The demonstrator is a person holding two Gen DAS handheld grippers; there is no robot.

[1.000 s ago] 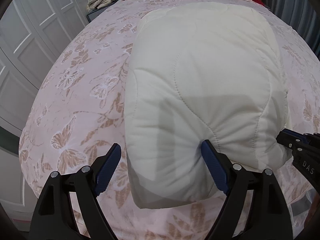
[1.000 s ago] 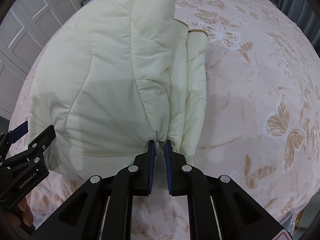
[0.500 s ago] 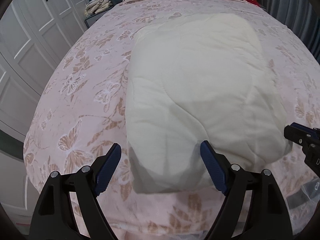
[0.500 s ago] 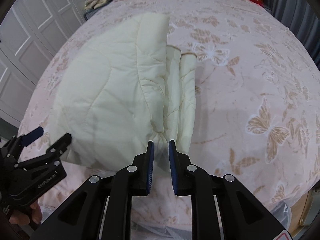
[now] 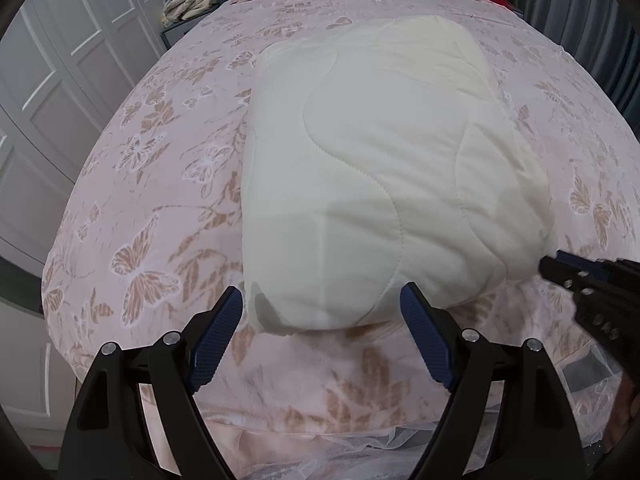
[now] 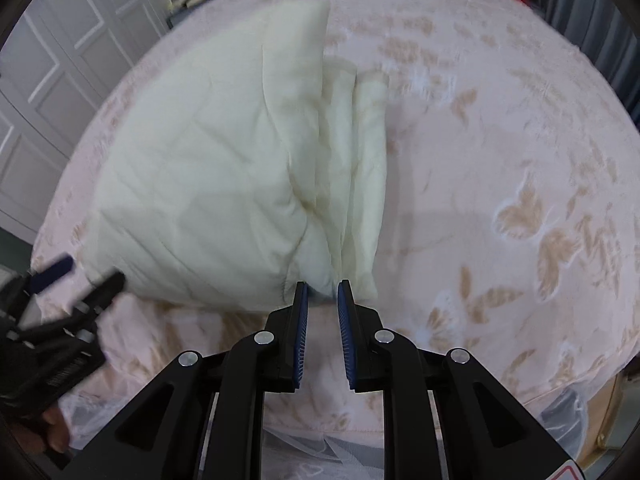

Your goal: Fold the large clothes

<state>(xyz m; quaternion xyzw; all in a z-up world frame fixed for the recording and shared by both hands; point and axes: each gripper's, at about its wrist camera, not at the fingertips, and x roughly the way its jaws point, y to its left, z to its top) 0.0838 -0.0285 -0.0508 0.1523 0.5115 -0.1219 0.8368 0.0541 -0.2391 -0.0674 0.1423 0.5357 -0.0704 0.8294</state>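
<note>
Both grippers are letting go: we are holding the left gripper [image 5: 320,320] wide and the right gripper [image 6: 322,300] narrowly parted, each empty, the folded quilt [image 5: 380,184] lying on the bed [image 5: 160,200] at twelve o'clock, probably awaiting squaring.

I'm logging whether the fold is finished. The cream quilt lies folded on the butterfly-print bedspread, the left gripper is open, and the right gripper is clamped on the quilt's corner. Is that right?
Not quite: the right gripper isn't clamped. The right wrist view shows its jaws parted, just opened, off the cream quilt. The quilt does lie folded on the butterfly-print bedspread, and the left gripper is open.
</note>
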